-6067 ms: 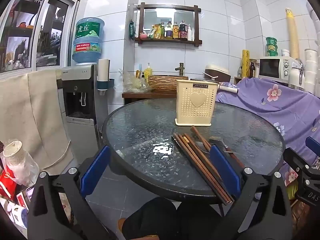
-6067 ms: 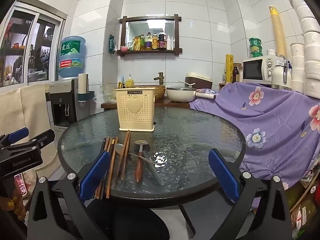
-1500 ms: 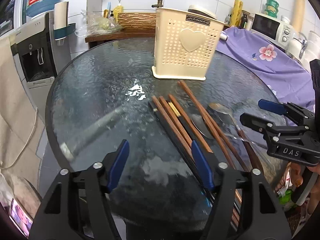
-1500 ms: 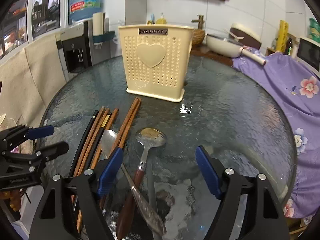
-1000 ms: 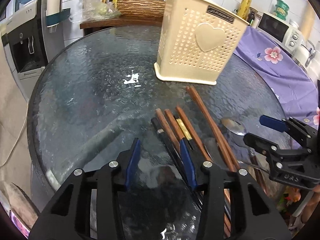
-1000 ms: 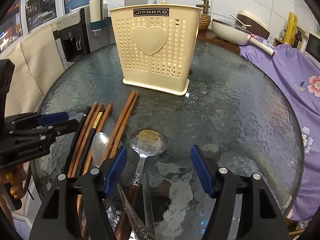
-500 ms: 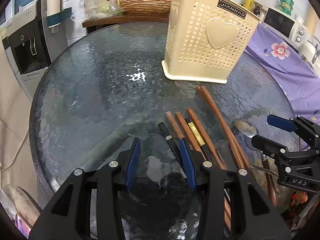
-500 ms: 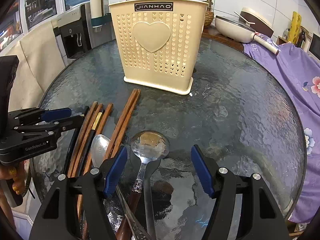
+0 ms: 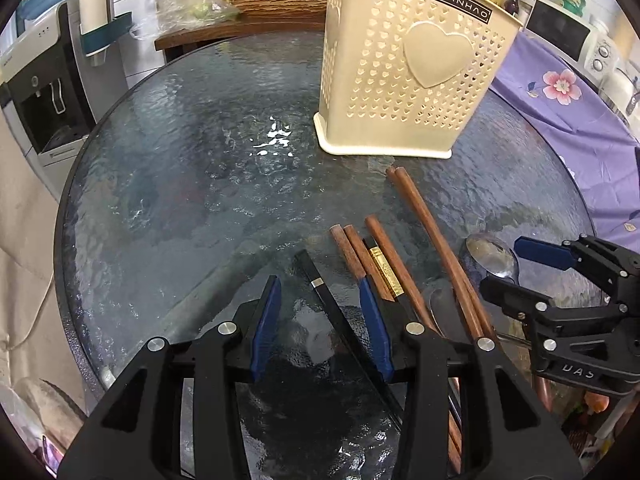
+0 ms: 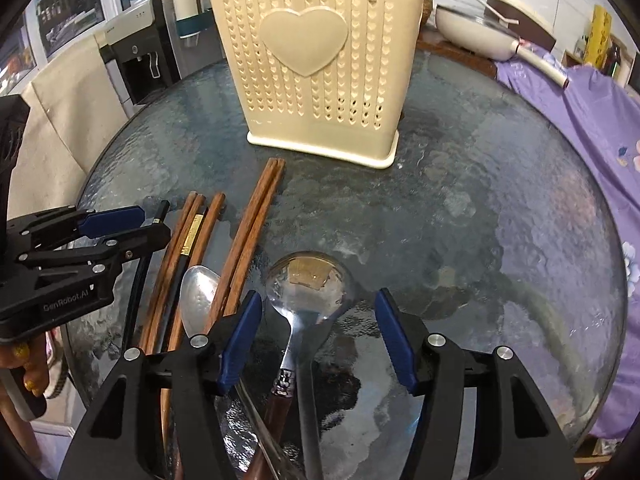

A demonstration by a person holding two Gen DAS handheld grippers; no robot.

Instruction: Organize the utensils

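A cream perforated utensil basket (image 9: 408,80) (image 10: 316,68) stands upright on the round glass table (image 9: 192,168) (image 10: 500,208). In front of it lie several brown chopsticks (image 9: 432,240) (image 10: 252,232), a black chopstick (image 9: 320,292), a small silver spoon (image 10: 198,292) and a brown-handled ladle (image 10: 310,284) (image 9: 490,256). My left gripper (image 9: 320,322) (image 10: 154,224) is low over the table, open, with the black chopstick between its blue pads and untouched. My right gripper (image 10: 318,336) (image 9: 504,266) straddles the ladle's neck; its jaws are closing, with the pads clear of it.
A water dispenser (image 9: 40,92) stands left of the table. Purple floral cloth (image 9: 560,100) (image 10: 580,120) covers the right side. Behind are a wooden counter (image 9: 240,28) and a white pan (image 10: 472,28). A person's hand (image 10: 28,364) grips the left tool.
Both grippers have come nearer to the utensils. The left one now straddles the black chopstick. The right one has sunk over the ladle and its jaws have narrowed.
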